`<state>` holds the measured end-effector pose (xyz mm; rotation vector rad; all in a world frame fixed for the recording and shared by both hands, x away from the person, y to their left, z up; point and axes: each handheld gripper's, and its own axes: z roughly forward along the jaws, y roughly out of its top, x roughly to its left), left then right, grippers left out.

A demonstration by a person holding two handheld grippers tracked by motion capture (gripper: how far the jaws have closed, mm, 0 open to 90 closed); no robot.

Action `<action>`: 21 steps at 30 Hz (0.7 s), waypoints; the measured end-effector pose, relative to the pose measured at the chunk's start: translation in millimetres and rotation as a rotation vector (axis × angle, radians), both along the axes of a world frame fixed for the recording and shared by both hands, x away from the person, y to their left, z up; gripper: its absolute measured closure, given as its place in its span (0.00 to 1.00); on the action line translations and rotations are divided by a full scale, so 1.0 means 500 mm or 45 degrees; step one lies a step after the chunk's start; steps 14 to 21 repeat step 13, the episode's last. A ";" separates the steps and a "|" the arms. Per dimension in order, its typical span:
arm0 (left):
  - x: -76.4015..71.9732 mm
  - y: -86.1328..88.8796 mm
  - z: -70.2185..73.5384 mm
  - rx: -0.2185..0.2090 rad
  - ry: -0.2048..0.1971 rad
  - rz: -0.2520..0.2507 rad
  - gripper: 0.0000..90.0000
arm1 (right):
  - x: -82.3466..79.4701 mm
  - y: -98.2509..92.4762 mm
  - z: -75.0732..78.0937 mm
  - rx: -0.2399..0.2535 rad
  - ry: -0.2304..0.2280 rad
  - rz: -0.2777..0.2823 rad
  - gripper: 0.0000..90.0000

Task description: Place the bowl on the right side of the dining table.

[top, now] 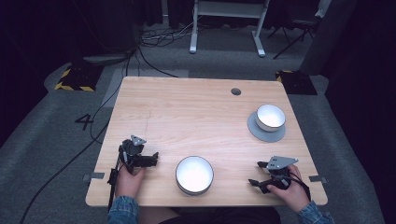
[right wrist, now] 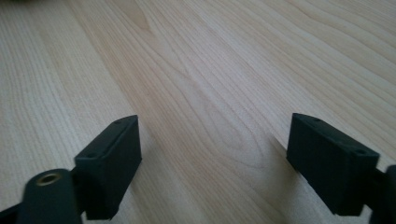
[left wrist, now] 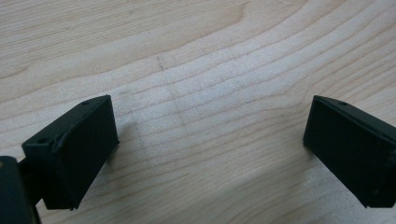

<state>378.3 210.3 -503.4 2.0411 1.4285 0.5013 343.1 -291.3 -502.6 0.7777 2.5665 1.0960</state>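
From above, the person's forearms (top: 122,210) are cut off at the bottom edge, the near bowl (top: 194,175) hides whatever it sits on, and the room beyond the desk (top: 196,107) sinks into darkness too deep to make out.

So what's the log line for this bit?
left tool: open, empty | right tool: open, empty | near bowl: untouched | far bowl: on grey plate

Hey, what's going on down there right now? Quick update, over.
Left tool open, empty, low over table. Right tool open, empty. Near bowl between them, untouched. Far bowl on grey plate. Nothing blocking.
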 end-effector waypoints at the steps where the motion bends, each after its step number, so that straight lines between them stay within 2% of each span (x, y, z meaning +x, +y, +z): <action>1: 0.000 0.000 0.000 0.000 0.000 0.000 0.03 | 0.000 0.002 -0.003 0.011 -0.007 -0.015 0.14; 21: 0.000 0.000 0.000 -0.001 0.000 0.000 0.03 | 0.001 0.003 -0.004 0.014 -0.002 -0.011 0.13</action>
